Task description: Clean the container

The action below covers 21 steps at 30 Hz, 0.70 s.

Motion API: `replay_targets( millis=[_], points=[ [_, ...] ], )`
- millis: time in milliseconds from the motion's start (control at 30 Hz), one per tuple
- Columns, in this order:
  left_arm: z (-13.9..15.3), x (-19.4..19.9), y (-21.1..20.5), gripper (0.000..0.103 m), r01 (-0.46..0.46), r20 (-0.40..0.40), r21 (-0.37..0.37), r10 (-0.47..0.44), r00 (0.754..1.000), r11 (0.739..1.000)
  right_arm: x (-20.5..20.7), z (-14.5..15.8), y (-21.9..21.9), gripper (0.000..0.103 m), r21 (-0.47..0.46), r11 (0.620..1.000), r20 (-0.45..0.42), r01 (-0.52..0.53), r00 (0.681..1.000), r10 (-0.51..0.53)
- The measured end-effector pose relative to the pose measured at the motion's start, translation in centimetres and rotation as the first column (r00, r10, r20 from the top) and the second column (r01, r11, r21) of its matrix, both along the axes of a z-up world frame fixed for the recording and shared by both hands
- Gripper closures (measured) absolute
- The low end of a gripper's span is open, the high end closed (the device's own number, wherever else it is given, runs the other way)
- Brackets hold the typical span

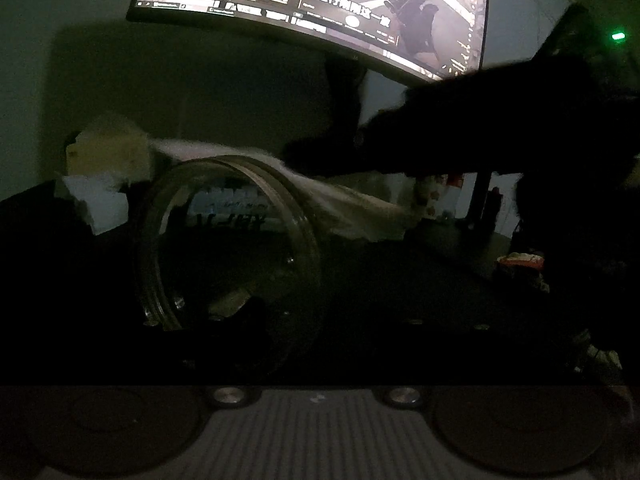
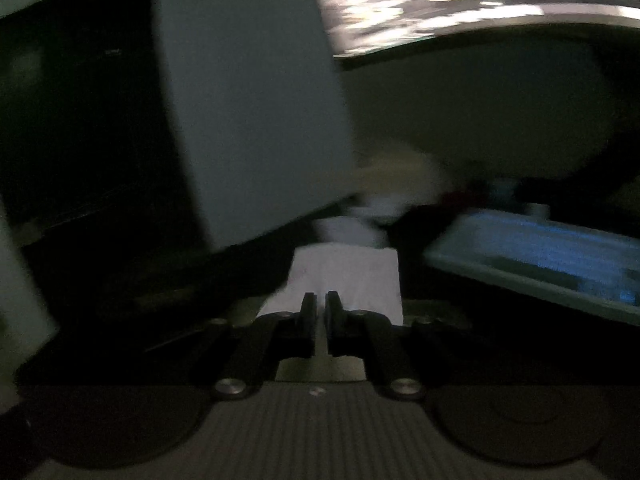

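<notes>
Clear container on its side before the left tongs, white tissue in the right tongs.

The clear round container [image 1: 228, 248] lies tilted on the dark worktop [image 1: 420, 280], its open mouth facing the left camera. The left tongs are lost in the dark, so I cannot tell their state. The right tongs [image 2: 320, 300] are clamped together on a white tissue [image 2: 348, 276]. A lit monitor [image 1: 320, 4] stands behind.

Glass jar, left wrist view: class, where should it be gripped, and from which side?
Probably the glass jar by its rim, from the camera's side: it lies tipped over, open mouth facing the camera, so one gripper finger could go inside.
</notes>
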<state>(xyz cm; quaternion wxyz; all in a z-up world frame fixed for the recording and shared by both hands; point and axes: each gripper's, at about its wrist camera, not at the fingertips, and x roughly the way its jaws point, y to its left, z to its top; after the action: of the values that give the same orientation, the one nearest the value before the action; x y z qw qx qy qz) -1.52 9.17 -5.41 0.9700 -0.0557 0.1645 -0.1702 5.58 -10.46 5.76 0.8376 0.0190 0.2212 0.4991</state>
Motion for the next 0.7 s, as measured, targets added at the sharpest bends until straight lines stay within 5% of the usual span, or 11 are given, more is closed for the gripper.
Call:
replay_targets(
  millis=[100, 267, 533, 633, 700],
  points=[
    [0.0, -0.1, 0.0, 0.043, 0.004, -0.001, -0.001, -0.004, 1.000, 1.000, 0.0, 0.1, 0.2, 0.096, -0.008, 1.000, 0.006, -0.007, 1.000, 0.007],
    [0.1, 0.1, 0.1, 0.032, 0.010, -0.008, -0.019, -0.011, 1.000, 1.000, 2.2, -0.1, -0.8, 0.096, -0.050, 0.988, -0.004, 0.145, 0.989, -0.145],
    [0.0, 0.0, -0.1, 0.016, 0.024, -0.005, -0.006, -0.024, 1.000, 1.000, -0.6, 0.5, 0.8, 0.095, -0.055, 0.998, 0.047, 0.022, 0.999, -0.020],
    [0.0, -0.1, -0.1, 0.000, 0.012, 0.000, -0.005, -0.012, 1.000, 1.000, 0.3, 0.2, 0.3, 0.095, -0.061, 0.996, 0.033, 0.071, 0.997, -0.069],
    [0.0, -0.1, -0.1, 0.000, -0.005, 0.003, -0.007, 0.005, 1.000, 1.000, 1.0, 0.1, 0.0, 0.095, -0.073, 0.990, 0.031, 0.117, 0.993, -0.115]
  ],
)
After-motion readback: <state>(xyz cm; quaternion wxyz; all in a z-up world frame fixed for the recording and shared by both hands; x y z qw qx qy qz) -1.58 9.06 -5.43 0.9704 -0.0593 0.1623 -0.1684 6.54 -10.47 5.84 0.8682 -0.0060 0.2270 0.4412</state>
